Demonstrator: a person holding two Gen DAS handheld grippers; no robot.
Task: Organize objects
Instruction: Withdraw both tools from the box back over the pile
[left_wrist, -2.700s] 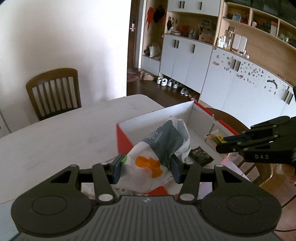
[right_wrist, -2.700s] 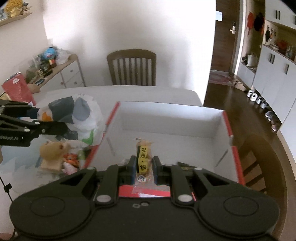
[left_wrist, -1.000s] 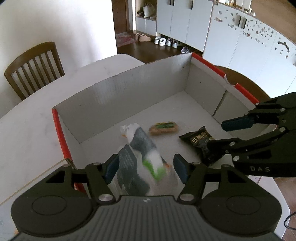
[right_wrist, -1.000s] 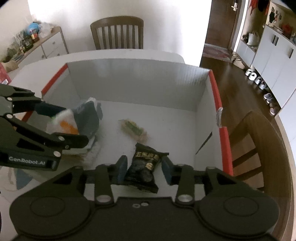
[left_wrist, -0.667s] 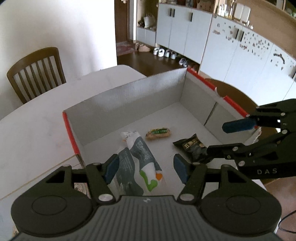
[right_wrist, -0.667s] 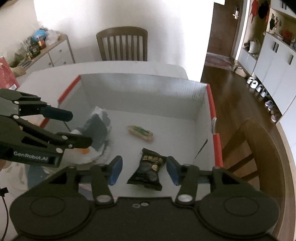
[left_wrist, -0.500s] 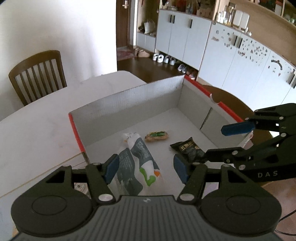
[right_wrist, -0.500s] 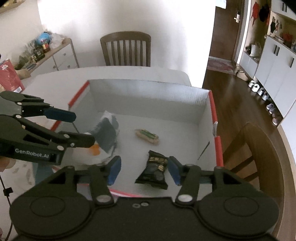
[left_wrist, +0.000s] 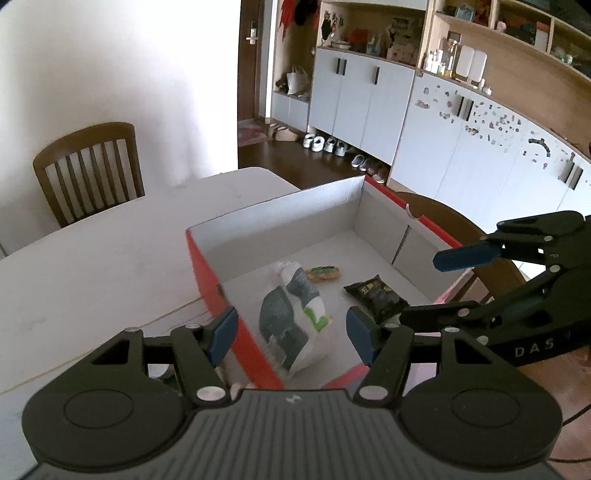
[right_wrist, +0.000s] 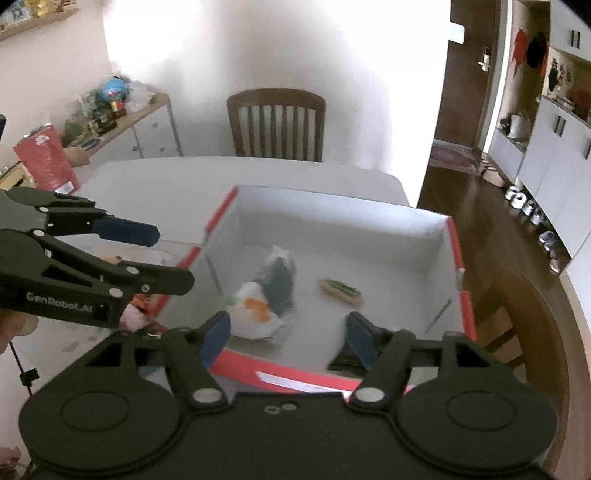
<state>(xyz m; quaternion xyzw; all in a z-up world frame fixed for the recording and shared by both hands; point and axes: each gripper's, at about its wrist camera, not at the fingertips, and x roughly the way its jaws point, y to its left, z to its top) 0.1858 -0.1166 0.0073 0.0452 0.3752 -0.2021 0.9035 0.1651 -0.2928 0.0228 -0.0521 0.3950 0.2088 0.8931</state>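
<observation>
Both the left gripper (left_wrist: 291, 334) and right gripper (right_wrist: 288, 334) gape empty above the box (left_wrist: 273, 214). A white bag (left_wrist: 295, 321) lies inside.

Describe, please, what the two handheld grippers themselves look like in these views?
Both are matte black plastic with blue fingertip pads. The left gripper has a ribbed body, two round discs and silver pivot bolts; its side reads "GenRobot.AI". The right gripper has the same build, and its side reads "DAS". A thin black cable hangs by the left one.
</observation>
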